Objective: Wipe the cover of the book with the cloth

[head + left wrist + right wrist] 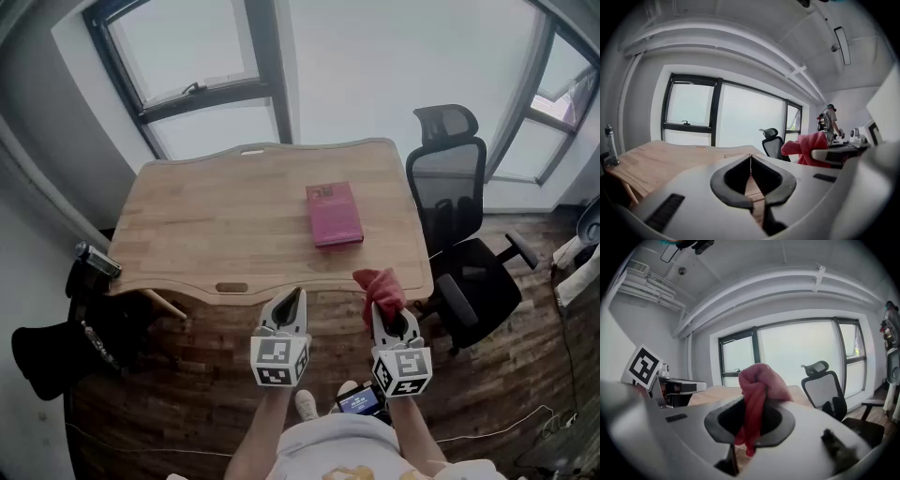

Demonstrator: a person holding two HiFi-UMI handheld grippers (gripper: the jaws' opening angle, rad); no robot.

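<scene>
Red cloth (379, 284) pinched in right gripper (383, 304), level before desk (216, 225)

My left tongs (296, 294) are pressed together with nothing between them. My right tongs (379, 302) pinch the red cloth (382, 284). I hold both side by side, pointing forward.

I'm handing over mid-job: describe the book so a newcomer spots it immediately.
Find the wooden desk under the windows. On its right half, nearest the black office chair, the book lies flat and closed. Its pink-red cover stands out against pale wood; the red cloth is crumpled and held in the right tongs instead.
</scene>
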